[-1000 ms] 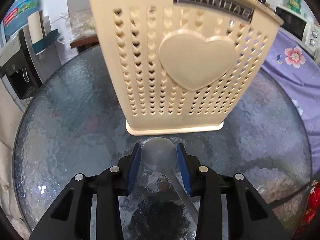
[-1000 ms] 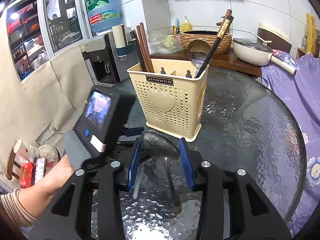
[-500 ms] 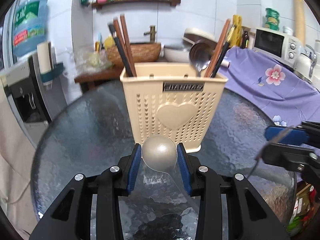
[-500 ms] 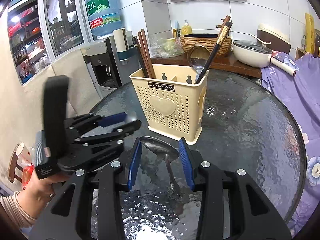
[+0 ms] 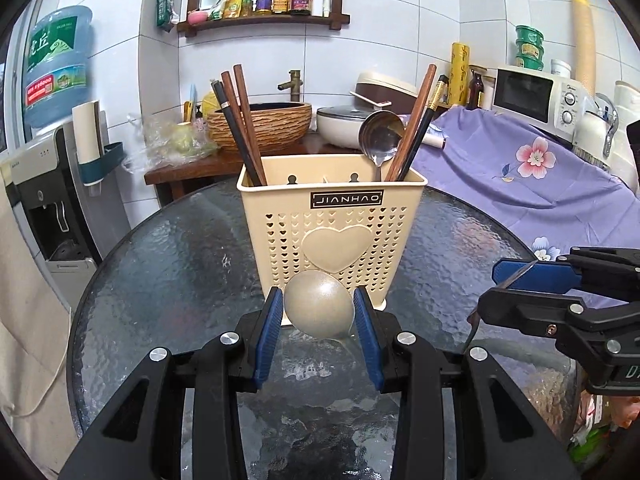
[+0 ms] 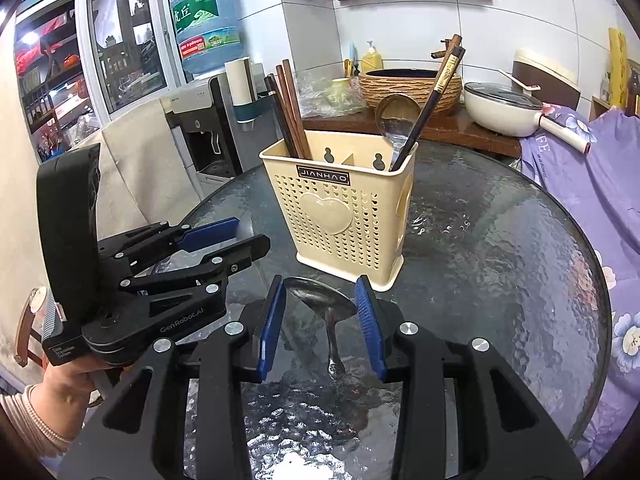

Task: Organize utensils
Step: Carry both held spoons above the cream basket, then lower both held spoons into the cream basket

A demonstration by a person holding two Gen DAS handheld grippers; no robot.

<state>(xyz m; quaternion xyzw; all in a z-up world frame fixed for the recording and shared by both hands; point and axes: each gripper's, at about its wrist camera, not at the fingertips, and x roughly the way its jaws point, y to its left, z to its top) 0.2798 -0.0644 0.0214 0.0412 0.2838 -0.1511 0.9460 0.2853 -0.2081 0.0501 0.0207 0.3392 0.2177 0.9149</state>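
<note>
Glass table (image 5: 168, 280), tiled kitchen wall (image 5: 400, 40), purple cloth (image 5: 500, 168).

Lower ends of chopsticks (image 5: 244, 128) and ladle (image 5: 380, 136) hidden inside holder (image 5: 332, 240), spoon (image 5: 319, 305) handle barely discernible

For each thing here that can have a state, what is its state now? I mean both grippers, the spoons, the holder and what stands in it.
Left gripper: shut on a spoon, bowl between the fingers.
Left spoon: held, bowl back facing the camera.
Right gripper: shut on a spoon.
Right spoon: held, handle pointing toward the camera.
Holder: upright on the glass table.
Chopsticks: standing in the holder, leaning.
Ladle: standing in the holder, bowl up.
</note>
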